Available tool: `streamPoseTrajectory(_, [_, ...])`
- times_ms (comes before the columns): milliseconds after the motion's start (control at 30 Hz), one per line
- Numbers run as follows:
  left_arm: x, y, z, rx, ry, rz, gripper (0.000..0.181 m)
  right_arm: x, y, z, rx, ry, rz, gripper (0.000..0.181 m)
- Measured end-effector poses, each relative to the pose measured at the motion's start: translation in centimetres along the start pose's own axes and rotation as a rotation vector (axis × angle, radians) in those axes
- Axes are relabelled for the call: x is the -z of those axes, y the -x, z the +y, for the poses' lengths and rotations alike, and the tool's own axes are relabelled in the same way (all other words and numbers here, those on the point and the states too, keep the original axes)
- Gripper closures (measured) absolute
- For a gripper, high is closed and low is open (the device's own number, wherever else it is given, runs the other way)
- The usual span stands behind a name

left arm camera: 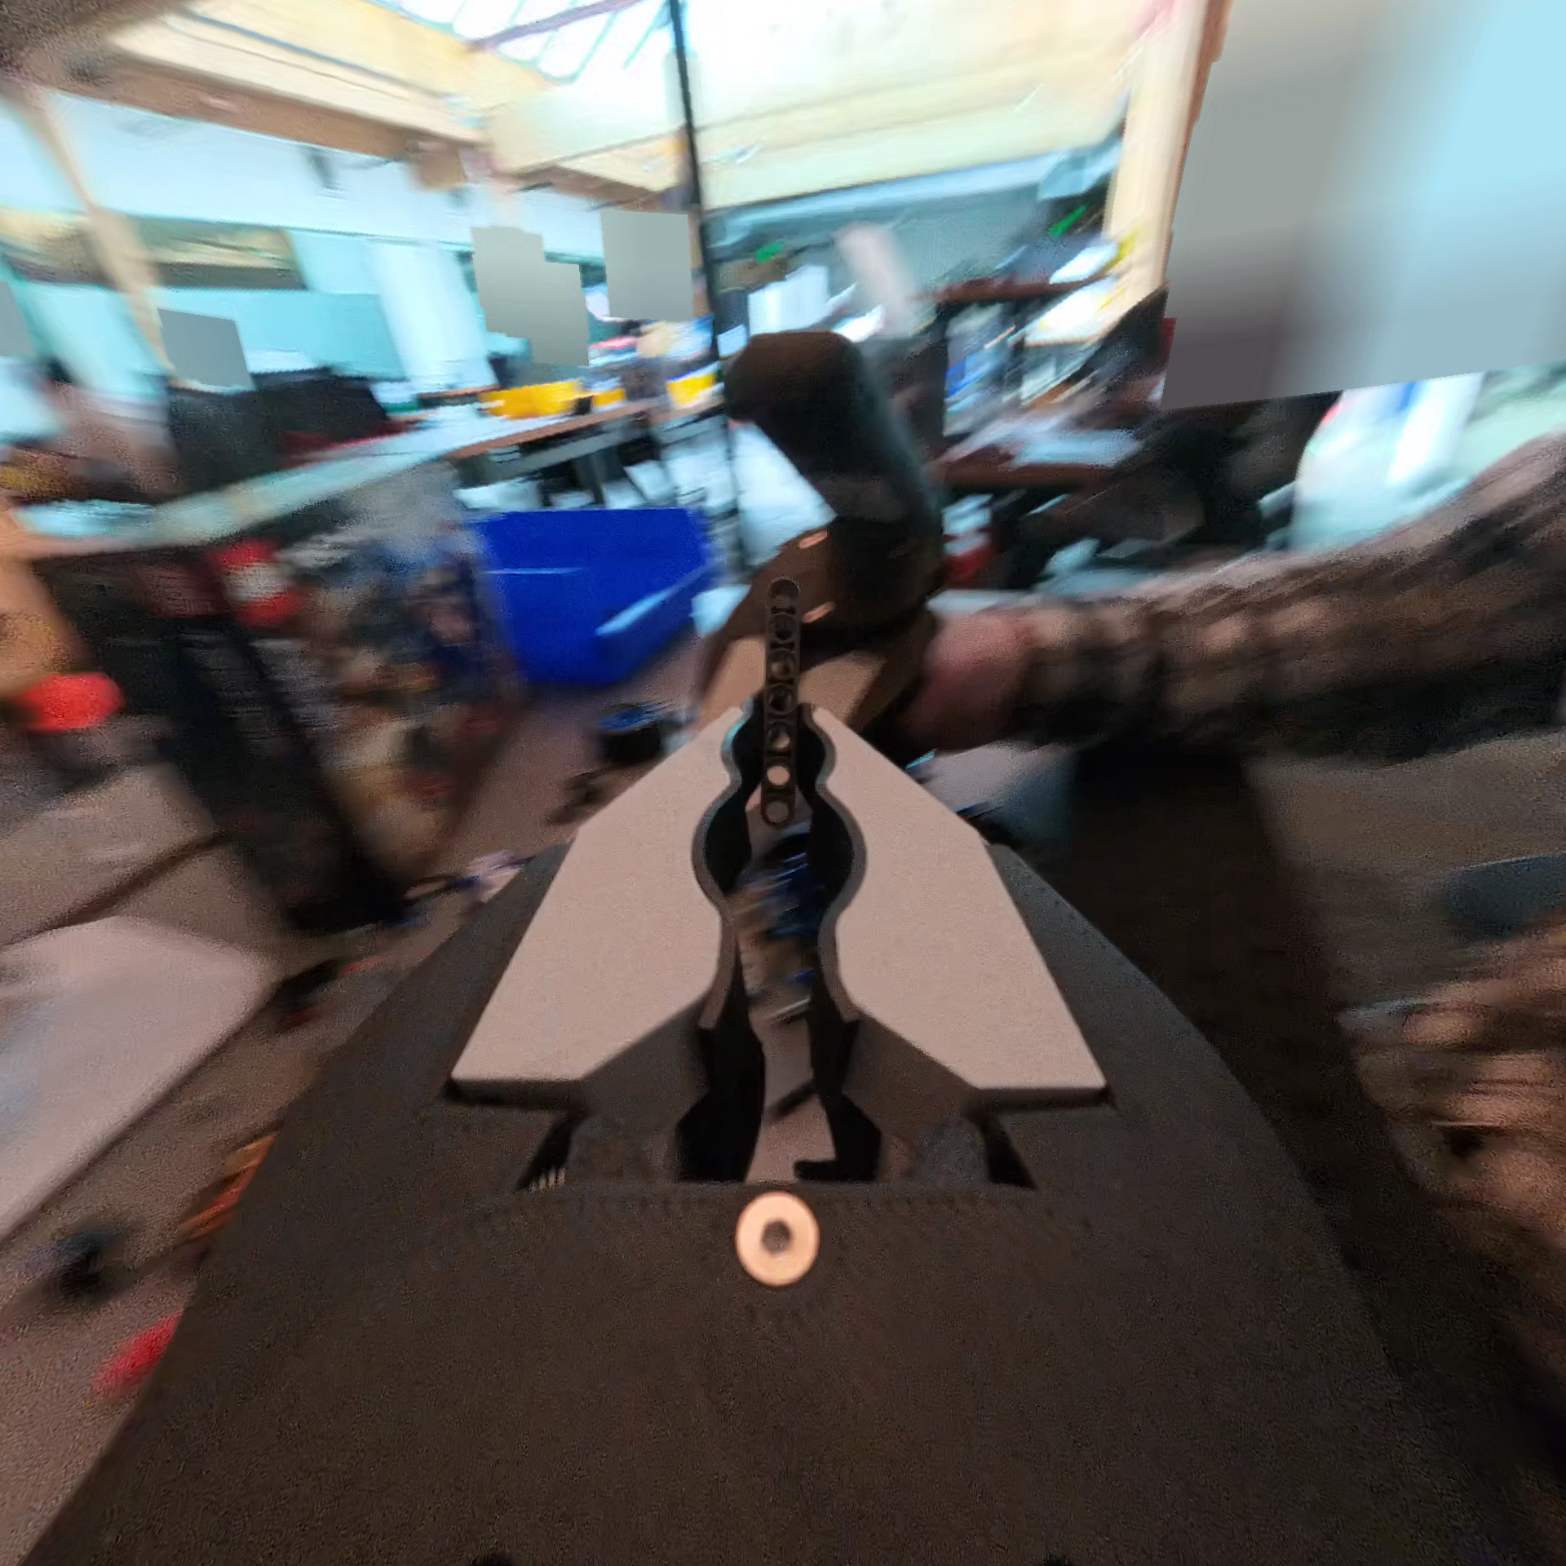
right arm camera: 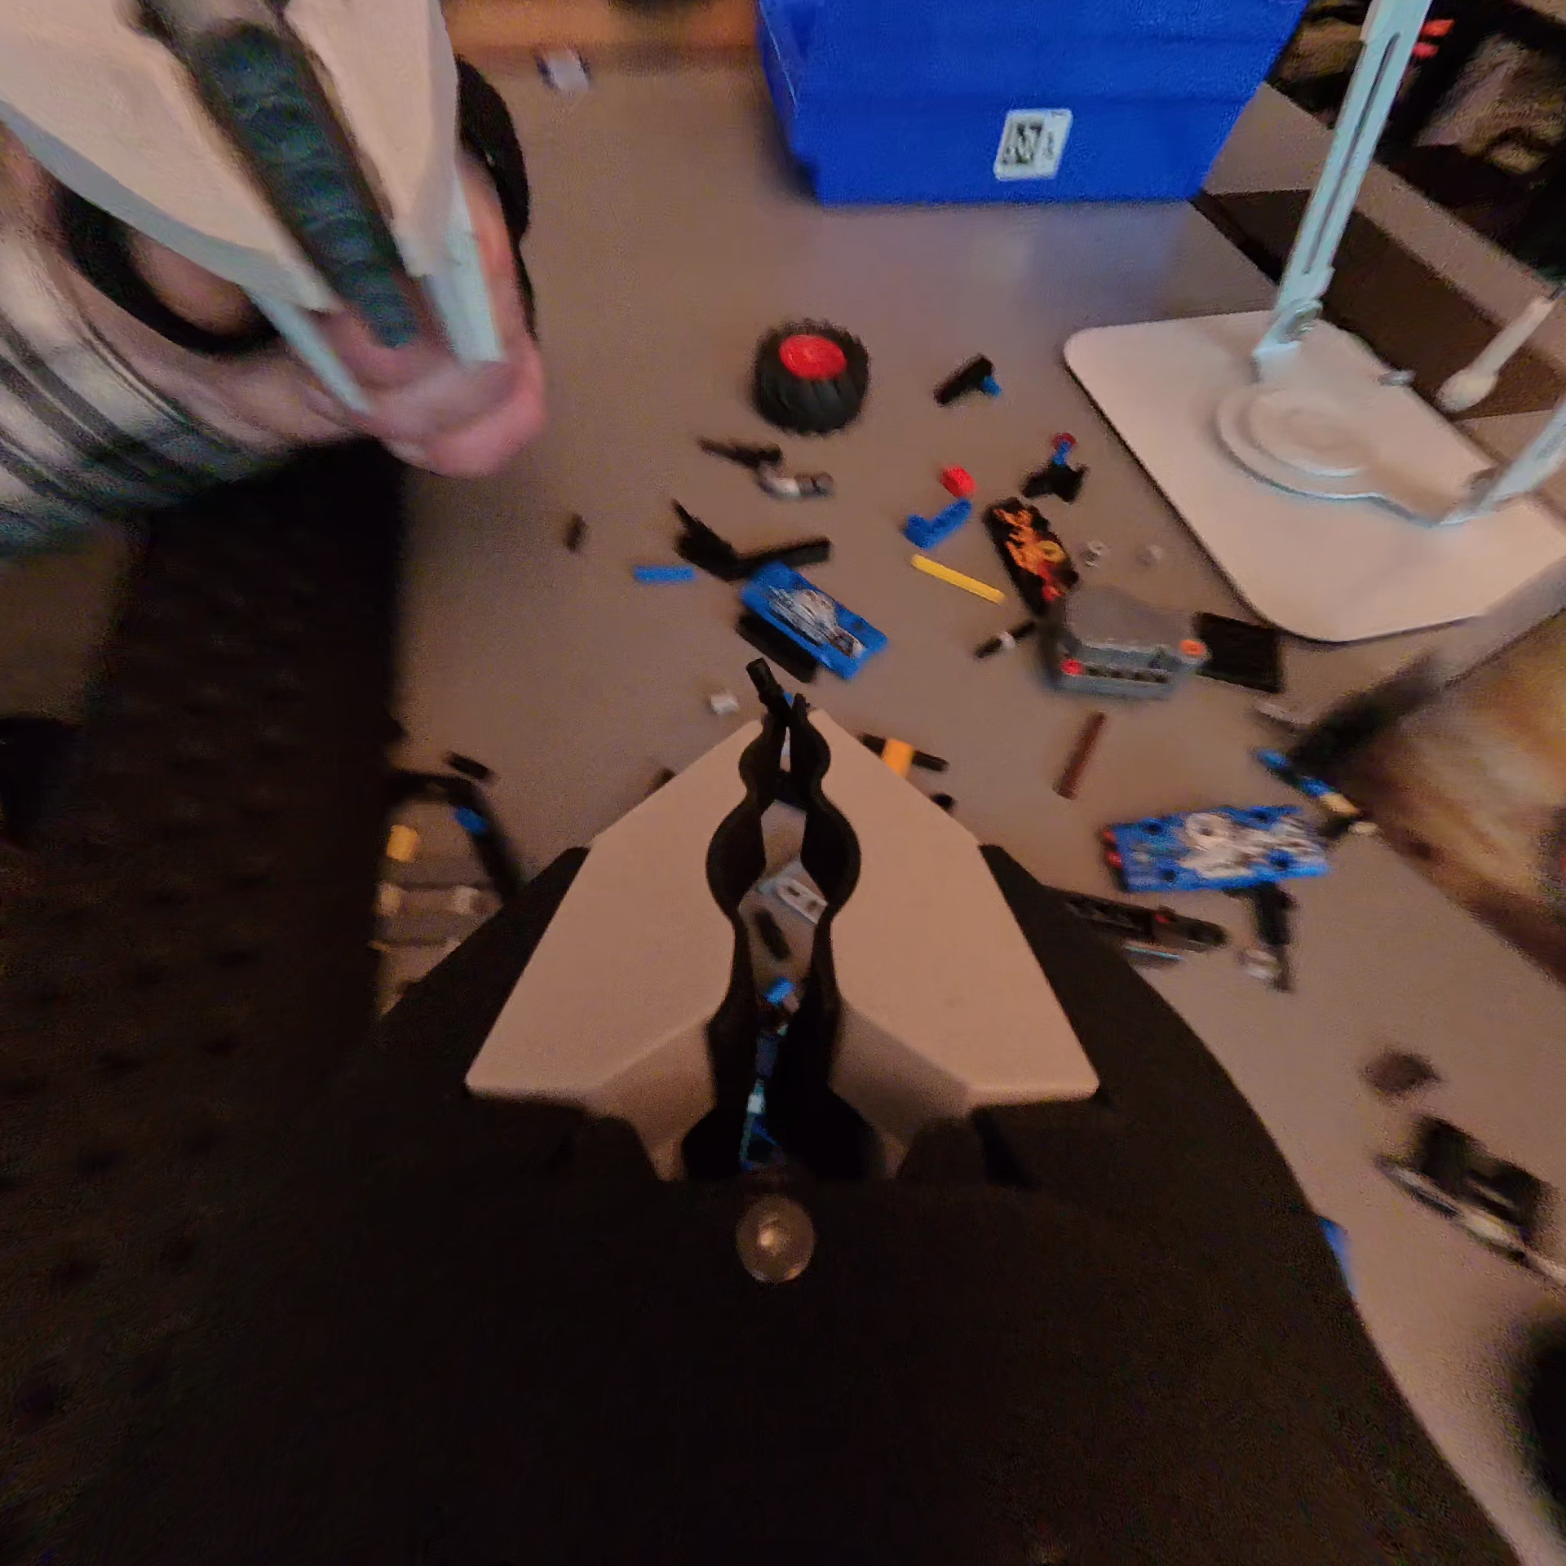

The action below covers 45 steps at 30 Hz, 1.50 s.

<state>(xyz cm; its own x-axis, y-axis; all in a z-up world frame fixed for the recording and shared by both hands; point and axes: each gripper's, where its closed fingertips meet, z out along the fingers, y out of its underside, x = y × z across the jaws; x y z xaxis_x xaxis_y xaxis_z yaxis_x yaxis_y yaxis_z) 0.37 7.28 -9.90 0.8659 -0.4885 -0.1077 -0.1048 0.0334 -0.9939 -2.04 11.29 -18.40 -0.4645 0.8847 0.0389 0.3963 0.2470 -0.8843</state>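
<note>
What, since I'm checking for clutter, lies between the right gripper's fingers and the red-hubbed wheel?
In the right wrist view: a blue printed panel and black angled pieces lie between the right gripper, shut on a small black piece, and the wheel.

The room is a wide, cluttered workshop, much of it blurred. Overhead, a bright skylight sits between pale yellow beams, and daylight washes the light walls. A thin black pole rises toward the ceiling. Far off stand long desks bearing yellow bins. Nearer, a grey tabletop carries a blue bin at its far edge and a white lamp base on the right.
</note>
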Motion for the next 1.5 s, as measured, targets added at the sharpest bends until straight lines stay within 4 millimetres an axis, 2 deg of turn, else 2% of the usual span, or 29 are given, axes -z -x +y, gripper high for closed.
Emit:
streamPoseTrajectory(33, [0.2, 2.1, 1.6, -0.07, 0.084, -0.113, 0.176, 0.3, 0.2, -0.6, -0.038, -0.048, -0.038, 0.181])
streamPoseTrajectory(67, [0.3, 3.1, 3.2, 0.021, 0.119, -0.107, 0.177, 0.6, 0.6, -1.4, -0.025, -0.078, -0.055, 0.181])
streamPoseTrajectory(100, [0.3, 2.6, 3.1, 0.104, 0.094, -0.04, 0.177, 0.6, 1.2, -2.0, -0.003, -0.088, -0.065, 0.181])
streamPoseTrajectory(167, [0.4, 1.4, 2.5, 0.042, 0.102, -0.001, 0.177, -0.1, 2.2, -1.9, 0.03, -0.078, -0.1, 0.18])
streamPoseTrajectory(200, [0.3, 1.4, 3.0, 0.055, 0.124, 0.001, 0.177, -0.3, 2.4, -1.5, 0.043, -0.062, -0.115, 0.18])
streamPoseTrajectory(233, [0.2, 1.8, 4.3, 0.073, 0.18, -0.011, 0.177, -0.5, 2.1, -0.6, 0.036, -0.021, -0.123, 0.179])
streamPoseTrajectory(300, [0.4, 2.4, 7.8, -0.035, 0.378, -0.07, 0.177, -0.7, 1.5, 1.2, 0.034, 0.044, -0.122, 0.179])
streamPoseTrajectory(333, [0.5, 2.1, 8.7, -0.063, 0.441, -0.055, 0.177, -0.7, 1.4, 1.7, 0.049, 0.071, -0.115, 0.178])
streamPoseTrajectory(467, [1.1, 2.3, 11.3, -0.023, 0.577, -0.058, 0.176, -1.4, 1.8, 3.3, 0.076, 0.168, -0.131, 0.167])
streamPoseTrajectory(533, [1.8, 2.8, 12.7, -0.039, 0.655, -0.087, 0.174, -1.5, 1.3, 4.5, 0.101, 0.23, -0.103, 0.16])
streamPoseTrajectory(600, [2.2, 2.7, 13.6, -0.042, 0.7, -0.082, 0.166, -1.1, 0.8, 4.6, 0.087, 0.233, -0.093, 0.159])
streamPoseTrajectory(667, [2.6, 2.9, 14.4, -0.045, 0.747, -0.096, 0.163, -0.3, 0.4, 3.9, 0.073, 0.196, -0.093, 0.16])
streamPoseTrajectory(733, [2.6, 3.0, 14.3, -0.065, 0.749, -0.1, 0.156, 0.2, 0.1, 3.5, 0.069, 0.179, -0.084, 0.16])
streamPoseTrajectory(833, [2.3, 1.3, 13.0, -0.073, 0.709, -0.032, 0.153, 0.8, -0.3, 3.6, 0.068, 0.18, -0.065, 0.161])
streamPoseTrajectory(933, [1.7, -2.5, 11.8, -0.053, 0.68, 0.124, 0.154, 1.4, -0.5, 3.4, 0.052, 0.158, -0.066, 0.164])
streamPoseTrajectory(1033, [1.9, -5.0, 13.4, -0.095, 0.793, 0.225, 0.16, 1.5, -0.1, 3.3, 0.052, 0.15, -0.096, 0.166])
streamPoseTrajectory(1100, [2.2, -5.9, 14.8, -0.102, 0.864, 0.26, 0.167, 1.4, 0.8, 3.5, 0.079, 0.166, -0.127, 0.166])
streamPoseTrajectory(1200, [1.7, -5.9, 15.4, -0.092, 0.874, 0.248, 0.175, 1.4, 3.2, 2.9, 0.168, 0.142, -0.204, 0.168])
streamPoseTrajectory(1300, [1.3, -5.4, 15.5, -0.082, 0.861, 0.229, 0.175, 1.2, 6.3, 2.7, 0.252, 0.119, -0.297, 0.169])
streamPoseTrajectory(1500, [0.5, -4.8, 15.6, -0.082, 0.857, 0.203, 0.175, -1.0, 8.4, 4.4, 0.355, 0.208, -0.303, 0.174])
